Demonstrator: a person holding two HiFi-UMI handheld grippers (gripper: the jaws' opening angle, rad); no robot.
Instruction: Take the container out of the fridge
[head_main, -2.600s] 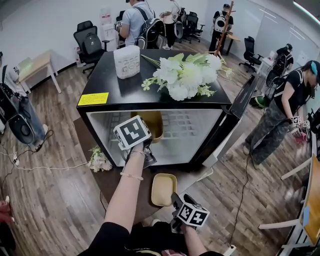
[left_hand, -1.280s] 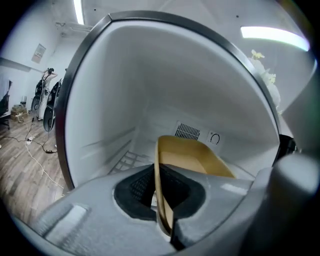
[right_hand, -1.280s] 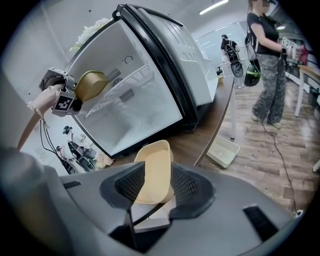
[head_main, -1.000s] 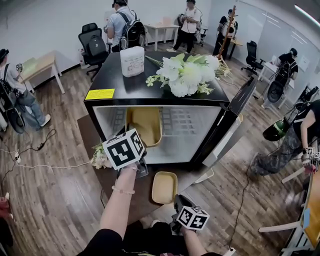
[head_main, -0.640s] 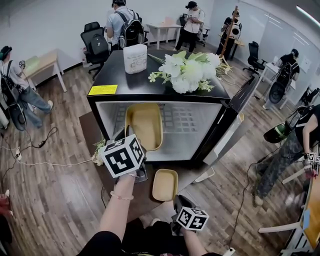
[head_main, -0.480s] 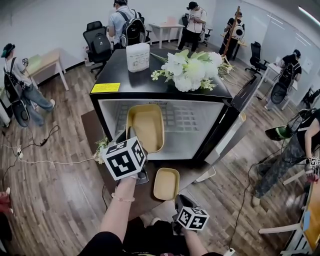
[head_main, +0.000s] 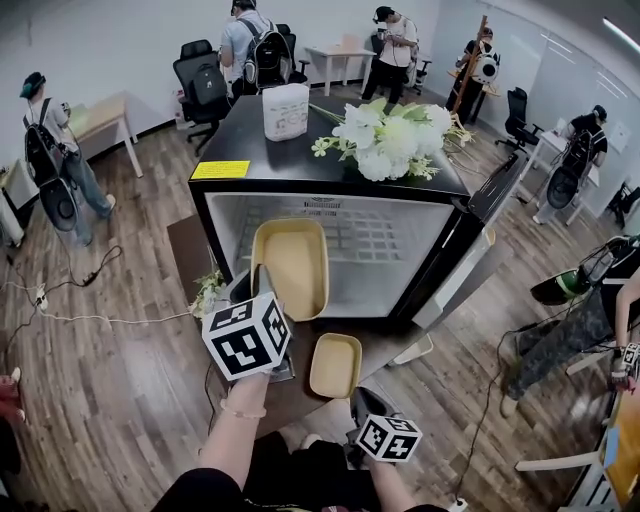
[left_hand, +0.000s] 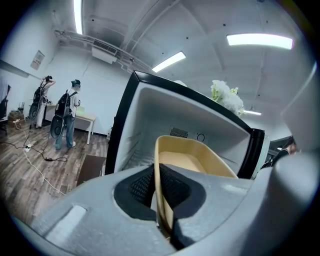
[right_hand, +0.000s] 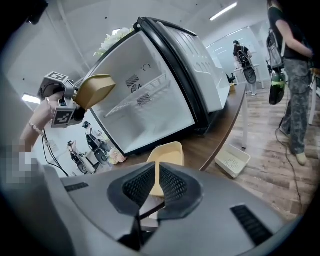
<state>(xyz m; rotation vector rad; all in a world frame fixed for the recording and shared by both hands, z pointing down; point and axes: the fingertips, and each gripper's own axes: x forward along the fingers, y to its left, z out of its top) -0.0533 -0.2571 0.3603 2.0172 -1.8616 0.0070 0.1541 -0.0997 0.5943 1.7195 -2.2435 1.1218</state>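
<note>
The yellow container (head_main: 290, 265) hangs tilted in front of the open fridge (head_main: 330, 185), outside its white inside. My left gripper (head_main: 262, 290) is shut on its near rim; in the left gripper view the rim (left_hand: 159, 200) runs between the pads. In the right gripper view the container (right_hand: 95, 89) shows high at the left. A second shallow yellow tray (head_main: 335, 365) lies on the brown table (head_main: 190, 250). My right gripper (head_main: 357, 398) is low at its near edge, jaws closing, with the tray's rim (right_hand: 167, 152) in the narrow gap.
The fridge door (head_main: 480, 230) stands open to the right. White flowers (head_main: 395, 135) and a white tub (head_main: 285, 110) sit on the fridge top. A small bouquet (head_main: 208, 292) lies on the table's left. A white basket (right_hand: 232, 160) is on the floor. People stand behind.
My left gripper has drawn back toward me with the container, which has come out of the fridge opening. The right gripper has stayed by the tray.
</note>
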